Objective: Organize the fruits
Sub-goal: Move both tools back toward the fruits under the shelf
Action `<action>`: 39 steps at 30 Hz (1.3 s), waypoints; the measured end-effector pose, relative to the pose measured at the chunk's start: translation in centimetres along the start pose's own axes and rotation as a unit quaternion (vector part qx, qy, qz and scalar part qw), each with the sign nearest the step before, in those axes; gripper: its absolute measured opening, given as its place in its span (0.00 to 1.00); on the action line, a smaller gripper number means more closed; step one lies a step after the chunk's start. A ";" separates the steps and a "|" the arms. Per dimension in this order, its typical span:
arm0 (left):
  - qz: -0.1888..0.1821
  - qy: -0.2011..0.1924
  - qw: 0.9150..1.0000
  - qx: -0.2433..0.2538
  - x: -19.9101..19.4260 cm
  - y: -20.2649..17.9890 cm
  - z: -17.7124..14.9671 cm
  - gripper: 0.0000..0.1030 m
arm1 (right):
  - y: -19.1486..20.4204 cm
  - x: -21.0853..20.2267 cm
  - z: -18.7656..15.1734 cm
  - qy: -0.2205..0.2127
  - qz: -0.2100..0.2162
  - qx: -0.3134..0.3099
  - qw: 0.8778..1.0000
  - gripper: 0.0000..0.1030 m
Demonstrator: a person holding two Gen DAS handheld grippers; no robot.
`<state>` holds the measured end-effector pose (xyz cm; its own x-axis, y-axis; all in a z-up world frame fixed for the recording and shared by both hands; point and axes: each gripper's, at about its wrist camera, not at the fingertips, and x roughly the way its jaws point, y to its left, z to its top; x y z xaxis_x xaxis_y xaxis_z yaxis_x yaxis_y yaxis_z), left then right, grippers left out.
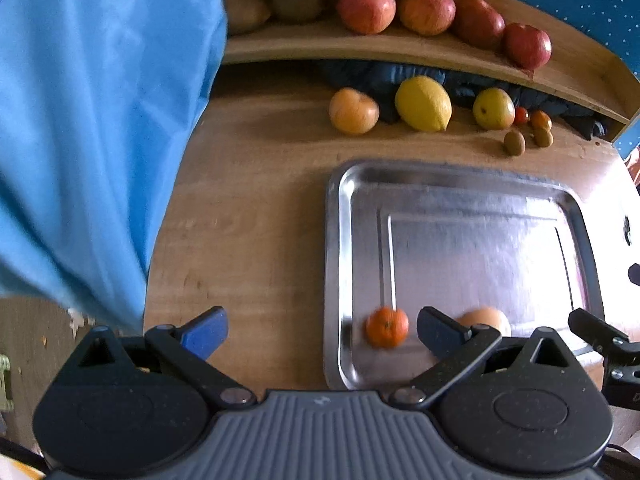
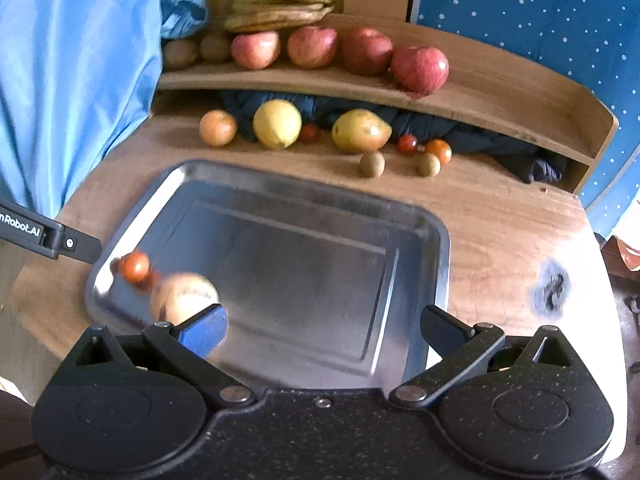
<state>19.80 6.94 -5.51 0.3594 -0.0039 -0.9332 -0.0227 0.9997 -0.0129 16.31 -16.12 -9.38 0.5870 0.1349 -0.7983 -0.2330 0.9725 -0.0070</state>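
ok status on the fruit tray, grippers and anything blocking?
Left gripper open, empty. Right gripper open, empty. Tray holds small orange fruit and a pale round fruit; the rest sit on the table. Nothing blocking.

Wooden table (image 2: 500, 216) carries steel tray (image 2: 440, 236), lemon (image 2: 277, 123), loose small fruits.

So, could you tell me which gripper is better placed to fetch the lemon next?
Probably the right gripper: open, empty, and the lemon lies almost straight ahead past the tray. The left gripper, also open, sits off the tray's left edge.
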 end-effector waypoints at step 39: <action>-0.112 -0.016 0.994 -0.003 12.2 1.3 14.3 0.99 | 6.1 12.4 12.8 -0.031 -0.043 -0.179 0.982 0.99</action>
<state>37.47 8.60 -11.83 0.3857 -0.2249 -0.8948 0.0555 0.9737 -0.2208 32.04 -6.11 -11.62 0.6606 0.0771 -0.7468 -0.4315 0.8530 -0.2937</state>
